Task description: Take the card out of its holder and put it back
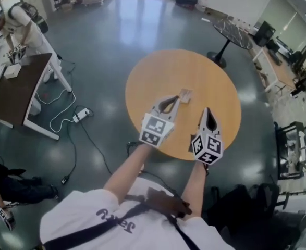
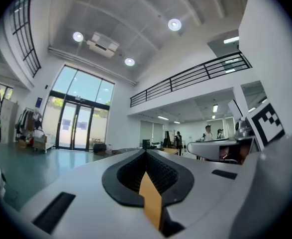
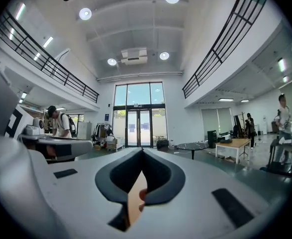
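- Although the hall is plainly seen, what is hidden on the round, smooth orange-brown wooden table [image 1: 215, 82]?
- Its near edge is covered by two white, hard-shelled grippers. A small pale-brown card holder [image 1: 185, 95] is seen lying on the table just beyond the left gripper [image 1: 172, 102]. It is too small and blurred for the card to be told apart.
- And the jaws?
- The dark ribbed jaws of the left gripper are pressed together on nothing. The right gripper [image 1: 208, 112] is likewise closed and empty, with a sliver of tabletop glimpsed through each teardrop gap.
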{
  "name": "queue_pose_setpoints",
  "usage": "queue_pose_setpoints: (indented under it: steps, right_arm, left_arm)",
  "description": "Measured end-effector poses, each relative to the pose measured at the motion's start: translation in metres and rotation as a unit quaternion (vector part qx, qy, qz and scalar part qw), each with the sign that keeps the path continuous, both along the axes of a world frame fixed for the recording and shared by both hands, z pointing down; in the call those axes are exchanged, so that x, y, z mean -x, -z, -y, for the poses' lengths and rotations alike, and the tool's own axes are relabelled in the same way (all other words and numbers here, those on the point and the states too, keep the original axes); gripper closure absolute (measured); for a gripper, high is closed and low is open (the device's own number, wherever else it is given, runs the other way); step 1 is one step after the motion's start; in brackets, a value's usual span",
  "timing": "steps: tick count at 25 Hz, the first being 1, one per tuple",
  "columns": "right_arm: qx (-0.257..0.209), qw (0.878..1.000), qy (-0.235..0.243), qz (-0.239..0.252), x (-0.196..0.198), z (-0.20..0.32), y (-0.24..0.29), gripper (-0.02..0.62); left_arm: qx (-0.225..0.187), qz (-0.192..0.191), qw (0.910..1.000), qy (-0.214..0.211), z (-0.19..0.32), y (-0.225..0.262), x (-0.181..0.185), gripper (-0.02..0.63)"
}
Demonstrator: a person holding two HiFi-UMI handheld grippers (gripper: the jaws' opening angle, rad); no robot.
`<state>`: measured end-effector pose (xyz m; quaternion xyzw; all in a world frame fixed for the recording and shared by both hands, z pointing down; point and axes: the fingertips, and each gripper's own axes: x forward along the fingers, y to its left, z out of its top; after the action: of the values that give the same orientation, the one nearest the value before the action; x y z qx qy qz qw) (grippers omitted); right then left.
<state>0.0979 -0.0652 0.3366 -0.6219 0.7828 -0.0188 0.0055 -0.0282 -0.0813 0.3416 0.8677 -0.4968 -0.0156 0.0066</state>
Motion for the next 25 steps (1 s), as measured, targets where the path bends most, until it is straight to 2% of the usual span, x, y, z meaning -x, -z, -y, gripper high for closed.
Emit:
queue_pose_setpoints:
  steps: [2, 5, 14, 19, 25]
  right_arm:
    - [0.011, 1.000, -0.014, 0.004, -0.001, 0.017, -0.009, 0.577]
    - [0.030, 0.999, -0.021, 0.001, 0.001, 0.040, -0.024, 0.577]
    - [0.071, 0.997, -0.009, 0.029, -0.005, 0.095, -0.073, 0.577]
    - [0.119, 0.992, -0.002, 0.034, -0.017, 0.116, -0.114, 0.577]
    - [0.172, 0.985, 0.000, 0.025, -0.037, 0.124, -0.149, 0.577]
  left_arm:
    - [0.003, 0.019, 0.9995, -0.027, 0.020, -0.007, -0.007, 0.594]
    - [0.020, 0.015, 0.9986, -0.046, 0.044, -0.024, -0.006, 0.594]
    - [0.111, 0.045, 0.9912, -0.057, 0.096, -0.110, -0.012, 0.592]
    - [0.147, 0.039, 0.9863, -0.062, 0.113, -0.149, -0.015, 0.591]
    - [0.188, 0.051, 0.9779, -0.076, 0.127, -0.191, -0.012, 0.578]
